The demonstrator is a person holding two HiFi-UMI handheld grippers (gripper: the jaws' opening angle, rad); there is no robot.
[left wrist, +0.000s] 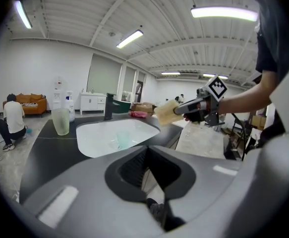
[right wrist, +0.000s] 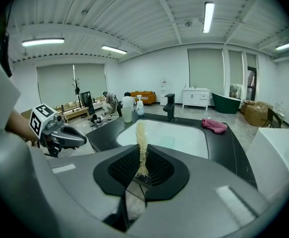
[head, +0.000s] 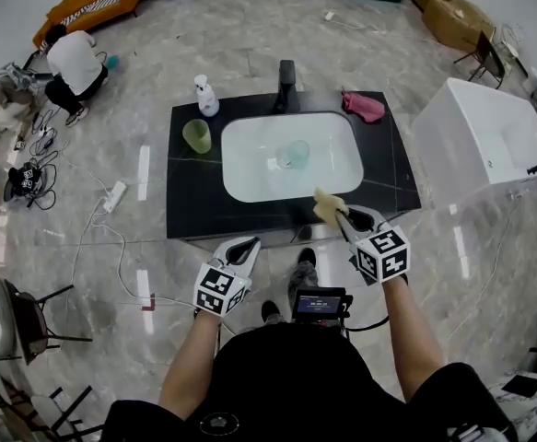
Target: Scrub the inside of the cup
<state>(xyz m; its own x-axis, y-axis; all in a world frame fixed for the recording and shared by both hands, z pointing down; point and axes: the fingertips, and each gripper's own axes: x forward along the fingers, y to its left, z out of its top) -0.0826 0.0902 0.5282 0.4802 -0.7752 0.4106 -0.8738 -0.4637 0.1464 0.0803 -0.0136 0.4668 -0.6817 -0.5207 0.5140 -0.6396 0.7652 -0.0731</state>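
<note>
A translucent teal cup [head: 297, 152] [left wrist: 123, 138] [right wrist: 166, 142] stands inside the white sink [head: 240, 178]. A pale green cup [head: 196, 135] [left wrist: 61, 121] [right wrist: 128, 114] stands on the black counter [head: 187, 201] left of the sink. My right gripper [head: 342, 215] [right wrist: 142, 170] is shut on a yellow sponge [head: 328, 207] [left wrist: 166, 112] [right wrist: 142, 143], held over the counter's front edge at the right. My left gripper [head: 247, 244] [left wrist: 146, 157] hangs just in front of the counter, shut with nothing between its jaws.
A black faucet [head: 286, 83] rises behind the sink, with a white spray bottle [head: 205, 95] to its left and a pink cloth [head: 364, 105] to its right. A white tub [head: 475, 136] stands right of the counter. A person [head: 73, 63] crouches far left among cables.
</note>
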